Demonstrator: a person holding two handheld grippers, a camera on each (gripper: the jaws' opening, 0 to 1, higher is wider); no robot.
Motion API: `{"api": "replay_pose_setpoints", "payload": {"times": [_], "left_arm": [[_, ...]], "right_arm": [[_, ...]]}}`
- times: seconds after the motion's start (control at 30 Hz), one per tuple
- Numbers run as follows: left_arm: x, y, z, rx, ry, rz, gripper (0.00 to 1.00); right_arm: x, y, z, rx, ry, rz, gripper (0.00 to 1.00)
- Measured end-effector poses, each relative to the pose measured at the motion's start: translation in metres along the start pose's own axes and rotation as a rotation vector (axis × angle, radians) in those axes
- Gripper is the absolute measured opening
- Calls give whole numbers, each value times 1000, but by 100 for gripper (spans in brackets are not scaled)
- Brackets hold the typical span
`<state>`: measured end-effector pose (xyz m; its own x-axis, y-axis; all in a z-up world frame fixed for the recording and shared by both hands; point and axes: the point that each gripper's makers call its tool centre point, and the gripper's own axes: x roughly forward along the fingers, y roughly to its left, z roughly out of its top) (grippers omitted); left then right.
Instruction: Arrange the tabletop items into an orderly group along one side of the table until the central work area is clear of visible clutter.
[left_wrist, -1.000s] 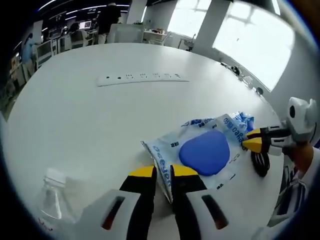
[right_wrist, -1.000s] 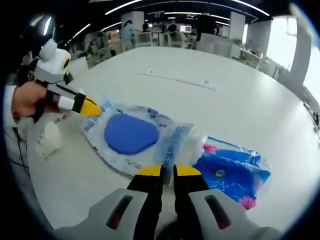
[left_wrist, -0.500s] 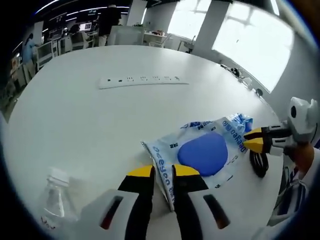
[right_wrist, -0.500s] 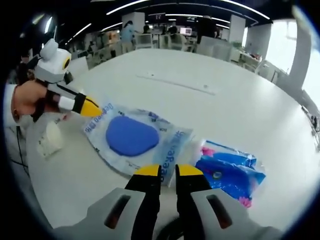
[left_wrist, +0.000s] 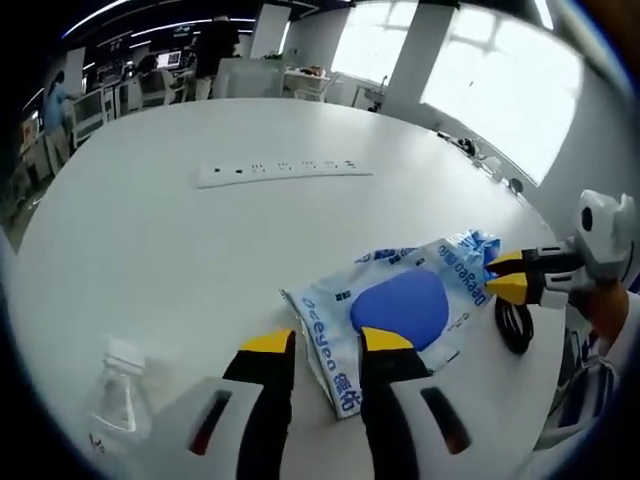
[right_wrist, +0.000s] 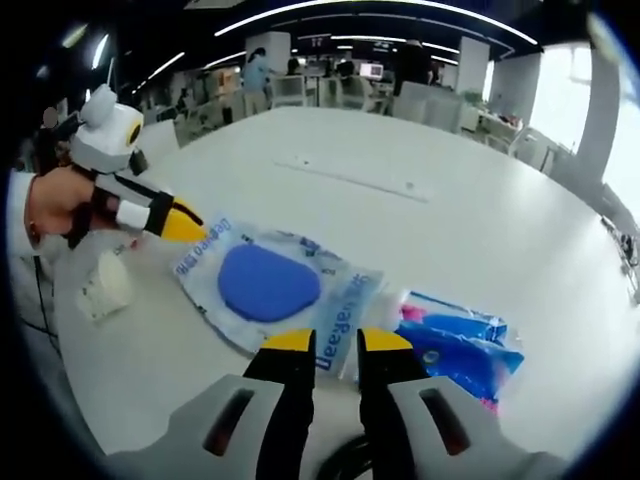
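left gripper view, clear pouch (left_wrist: 400, 305) holding blue pad (left_wrist: 402, 308), both grippers seemingly parted

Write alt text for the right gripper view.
The right tool hovers open over a clear packet holding a blue pad on a white table; the left tool meets its far corner, and a blue-and-pink packet lies alongside.
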<state>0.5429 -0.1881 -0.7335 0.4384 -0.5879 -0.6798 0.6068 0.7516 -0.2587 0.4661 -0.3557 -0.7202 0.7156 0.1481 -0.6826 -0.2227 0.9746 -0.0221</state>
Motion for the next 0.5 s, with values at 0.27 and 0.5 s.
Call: {"api": "replay_pose_setpoints", "payload": {"times": [0.27,0.5], "left_arm": [[-9,-3,7,19,-21,-7,31],[-16,-4,12,31,-35,-14,38]], "right_arm": [[-7,-3,5,-3,-12,-2,20],[-12,-3,11,-7,-27,3,24]]}}
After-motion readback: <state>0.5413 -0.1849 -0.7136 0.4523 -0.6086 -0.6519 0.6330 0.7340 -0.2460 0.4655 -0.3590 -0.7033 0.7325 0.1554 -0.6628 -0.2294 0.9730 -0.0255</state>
